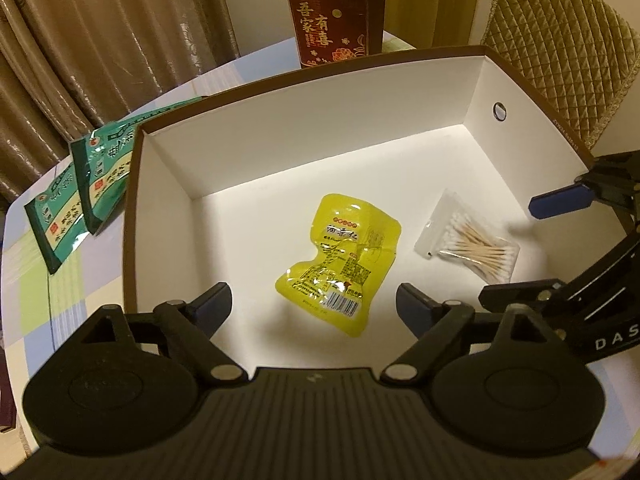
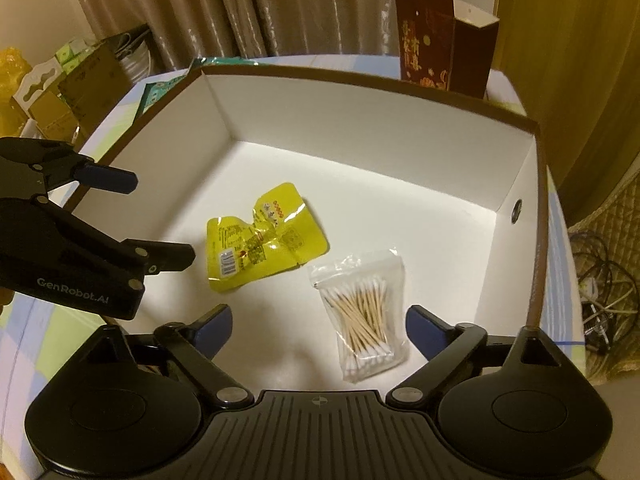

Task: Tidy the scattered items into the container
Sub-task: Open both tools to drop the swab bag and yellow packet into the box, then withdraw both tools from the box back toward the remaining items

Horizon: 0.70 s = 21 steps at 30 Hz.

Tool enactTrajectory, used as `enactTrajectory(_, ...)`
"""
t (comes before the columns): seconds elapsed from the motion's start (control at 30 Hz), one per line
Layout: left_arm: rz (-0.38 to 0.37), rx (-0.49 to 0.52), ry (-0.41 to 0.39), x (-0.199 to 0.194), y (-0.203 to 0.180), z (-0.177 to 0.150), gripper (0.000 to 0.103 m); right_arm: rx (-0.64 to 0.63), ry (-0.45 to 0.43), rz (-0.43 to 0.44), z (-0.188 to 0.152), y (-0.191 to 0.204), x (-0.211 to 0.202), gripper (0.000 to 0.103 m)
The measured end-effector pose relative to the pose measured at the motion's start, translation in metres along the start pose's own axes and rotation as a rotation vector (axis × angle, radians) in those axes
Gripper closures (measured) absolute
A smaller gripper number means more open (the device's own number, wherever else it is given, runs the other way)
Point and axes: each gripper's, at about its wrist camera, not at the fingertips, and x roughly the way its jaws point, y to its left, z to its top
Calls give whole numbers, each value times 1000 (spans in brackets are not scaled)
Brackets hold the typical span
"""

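The blue-padded fingers (image 1: pixel 216 306) of the left gripper (image 1: pixel 314 306) are spread wide, with nothing gripped and nothing touched; between them, lower down, the crinkled yellow foil snack packet (image 1: pixel 336 264) is seen lying on the floor of the box. The fingers (image 2: pixel 424 328) of the right gripper (image 2: pixel 318 326) are likewise set wide apart and hold nothing; the clear plastic bag of wooden cotton swabs (image 2: pixel 366 312) lies below the gap between them, nearer the right finger, and no contact with it can be made out. Both grippers are held above the open box, side by side.

The large white-lined cardboard box with a brown rim (image 1: pixel 304 76) is set on the table covered by a pale checked cloth (image 1: pixel 36 280). Two items are counted inside it: one yellow packet, near the middle of the floor, and one swab bag beside it, toward the right wall, the two close together but apart. A single round hole (image 1: pixel 499 111) is seen in the right wall.

Outside the box, two green foil packets (image 1: pixel 80 184) are laid overlapping by its left wall, toward the table's left edge. One tall dark-red carton with gold lettering (image 1: pixel 332 16) is stood upright behind the far wall, its top flap open.
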Motion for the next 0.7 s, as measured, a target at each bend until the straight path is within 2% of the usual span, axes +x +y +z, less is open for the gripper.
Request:
enactTrajectory(0.23,24,-4,-13,-15,2,-4,9,-6,-44,-27,0,7,-15,2)
enactTrajectory(0.7,38,-21,-41,-48,3,-20,8,-18,-99,-68,-13,21,-46,2)
